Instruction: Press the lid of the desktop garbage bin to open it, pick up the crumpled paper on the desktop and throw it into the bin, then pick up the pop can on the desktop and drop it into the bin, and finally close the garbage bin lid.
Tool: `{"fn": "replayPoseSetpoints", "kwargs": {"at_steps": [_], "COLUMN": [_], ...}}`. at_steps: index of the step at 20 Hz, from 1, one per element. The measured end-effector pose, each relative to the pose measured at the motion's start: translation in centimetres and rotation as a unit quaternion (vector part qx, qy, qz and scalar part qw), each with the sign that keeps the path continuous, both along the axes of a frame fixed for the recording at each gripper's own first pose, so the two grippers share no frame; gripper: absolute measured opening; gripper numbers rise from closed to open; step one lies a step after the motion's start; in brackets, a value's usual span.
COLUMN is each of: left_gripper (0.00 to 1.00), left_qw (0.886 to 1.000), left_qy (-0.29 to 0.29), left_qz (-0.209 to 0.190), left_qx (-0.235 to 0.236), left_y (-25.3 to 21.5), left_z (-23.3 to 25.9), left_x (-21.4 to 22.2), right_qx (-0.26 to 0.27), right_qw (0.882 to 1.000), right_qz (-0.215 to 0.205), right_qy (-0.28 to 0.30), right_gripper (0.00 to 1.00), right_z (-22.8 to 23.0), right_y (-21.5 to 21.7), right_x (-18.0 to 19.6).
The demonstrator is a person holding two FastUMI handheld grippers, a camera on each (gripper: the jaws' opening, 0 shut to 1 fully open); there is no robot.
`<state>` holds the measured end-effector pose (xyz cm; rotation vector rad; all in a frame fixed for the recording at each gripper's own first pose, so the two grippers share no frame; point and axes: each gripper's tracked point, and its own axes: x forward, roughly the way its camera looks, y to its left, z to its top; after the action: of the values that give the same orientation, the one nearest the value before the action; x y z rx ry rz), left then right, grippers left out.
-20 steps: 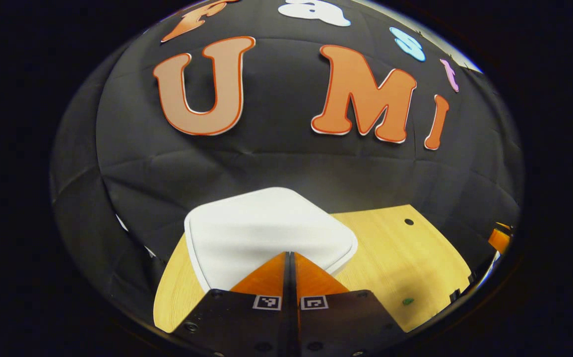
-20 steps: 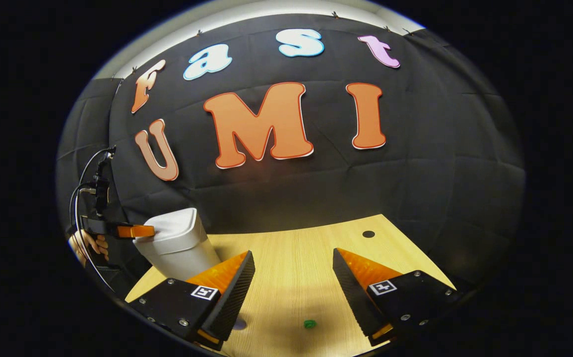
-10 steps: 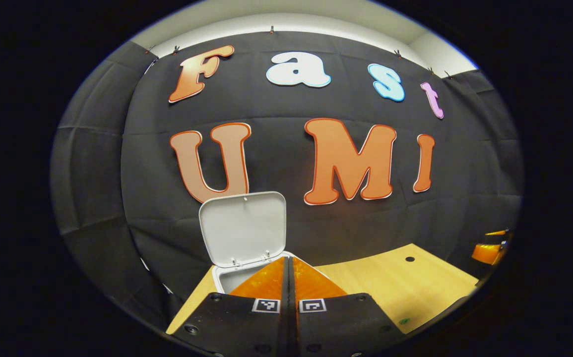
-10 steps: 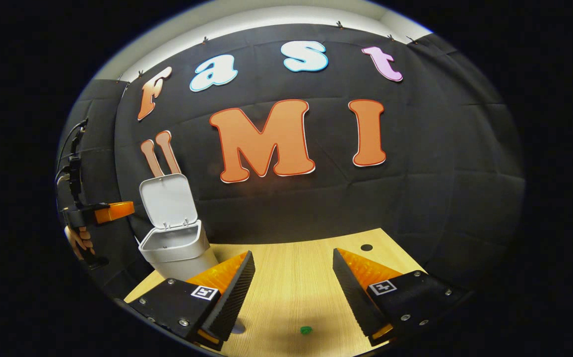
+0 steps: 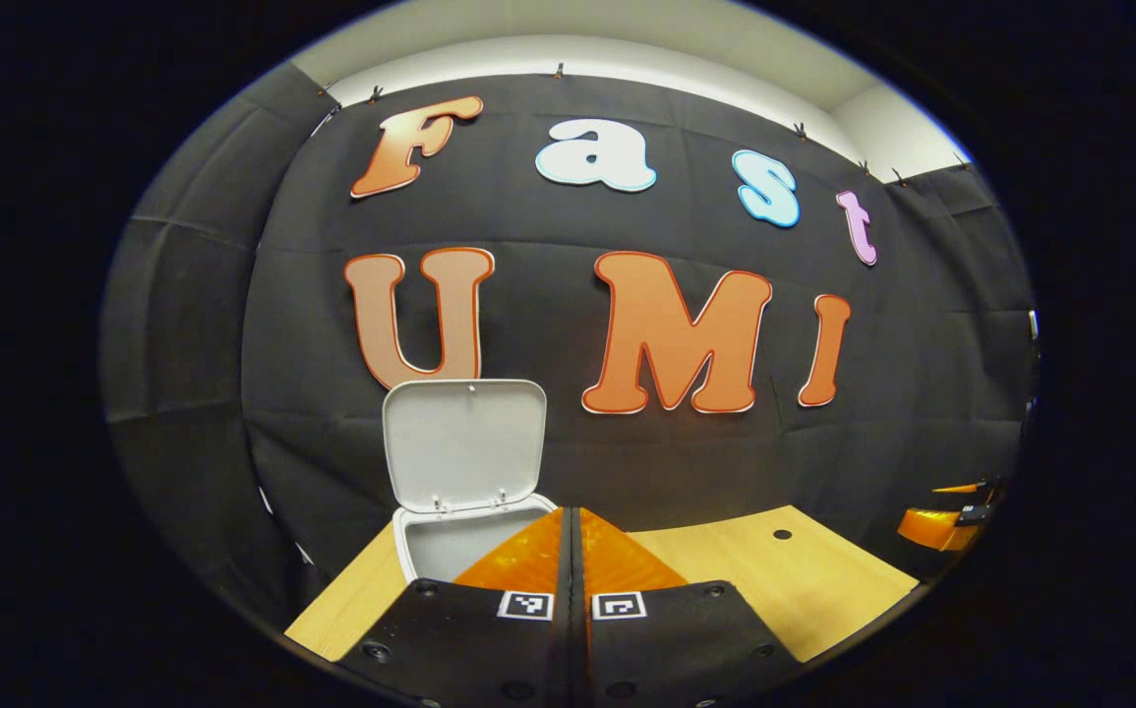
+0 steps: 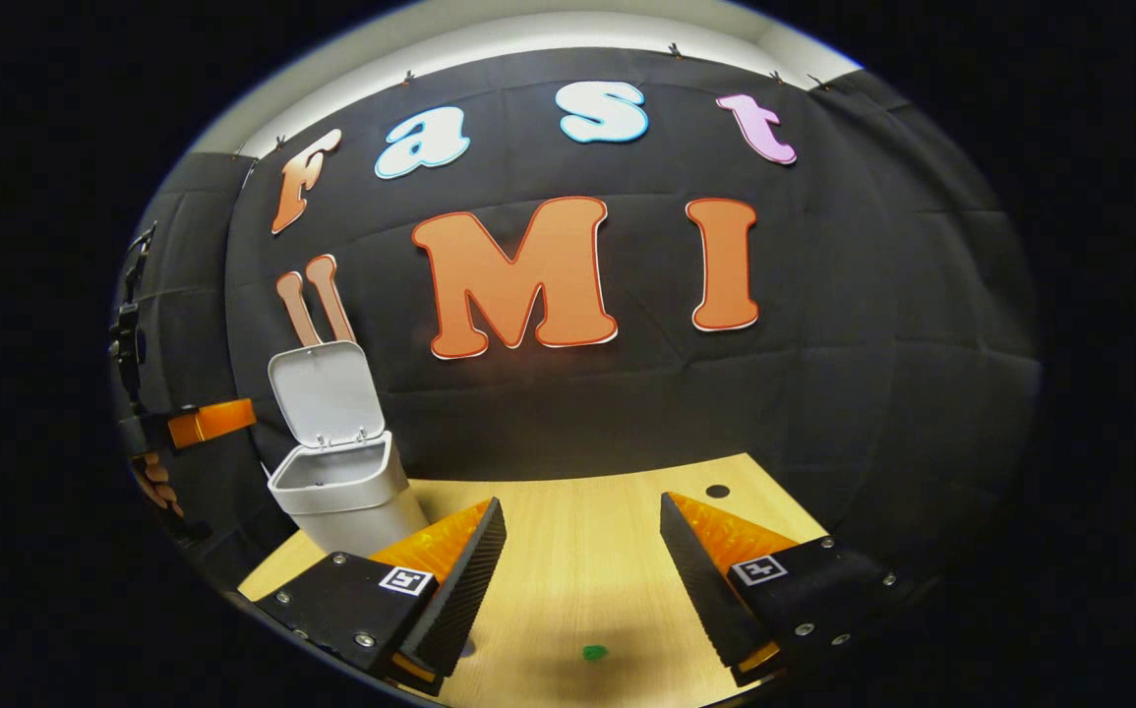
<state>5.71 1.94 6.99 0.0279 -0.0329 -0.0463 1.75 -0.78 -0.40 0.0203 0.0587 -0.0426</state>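
Observation:
The white desktop bin [image 6: 346, 497] stands at the left end of the wooden table with its lid [image 6: 324, 393] flipped up against the wall. In the left gripper view the same bin [image 5: 440, 543] sits just past my left gripper [image 5: 570, 521], which is shut with nothing between its fingers; the raised lid [image 5: 464, 442] stands behind the opening. My right gripper [image 6: 582, 536] hovers open over the middle of the table, holding nothing. The left gripper [image 6: 204, 421] and the hand holding it appear at the far left of the right gripper view, above and beside the bin.
The wooden table [image 6: 577, 521] has a dark round hole [image 6: 718, 491] near its back edge and a small green speck [image 6: 594, 651] near the front. The right gripper [image 5: 946, 521] shows at the far right of the left gripper view.
The bin lid, pressed flat a second ago, has sprung open and stands upright. My left gripper has lifted off it and pulled back. The right gripper stayed nearly still.

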Motion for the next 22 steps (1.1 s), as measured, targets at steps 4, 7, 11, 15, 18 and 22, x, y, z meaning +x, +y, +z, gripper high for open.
{"fn": "replayPoseSetpoints", "kwargs": {"at_steps": [4, 7, 11, 15, 18, 22], "left_gripper": [0.01, 0.1, 0.62, 0.95, 0.95, 0.95], "left_qw": [1.0, 1.0, 0.999, 0.999, 0.999, 0.999], "left_qy": [-0.023, -0.022, -0.025, -0.027, -0.026, -0.017], "left_qz": [0.004, 0.008, 0.019, 0.04, 0.044, 0.039], "left_qx": [0.004, -0.001, -0.023, -0.016, -0.003, -0.011], "left_y": [-0.2, 0.0, 0.6, 1.8, 2.0, 2.1], "left_z": [0.7, 0.3, -0.1, -0.2, -0.6, -1.2], "left_x": [-0.8, -1.2, -1.2, -1.4, -1.1, -0.8], "right_qx": [0.005, 0.008, -0.01, -0.004, -0.012, -0.015], "right_qw": [1.0, 1.0, 1.0, 1.0, 0.999, 0.999], "right_qz": [0.014, 0.023, 0.021, 0.025, 0.028, 0.028], "right_qy": [-0.004, 0.007, 0.004, 0.011, 0.021, 0.044], "right_gripper": [0.94, 0.94, 0.94, 0.94, 0.94, 0.94], "right_z": [0.2, -0.3, -0.1, -0.4, -1.1, -2.9], "right_y": [0.5, 1.1, 1.2, 1.5, 1.8, 1.9], "right_x": [0.0, 0.2, 0.3, 0.7, 1.0, 1.6]}}
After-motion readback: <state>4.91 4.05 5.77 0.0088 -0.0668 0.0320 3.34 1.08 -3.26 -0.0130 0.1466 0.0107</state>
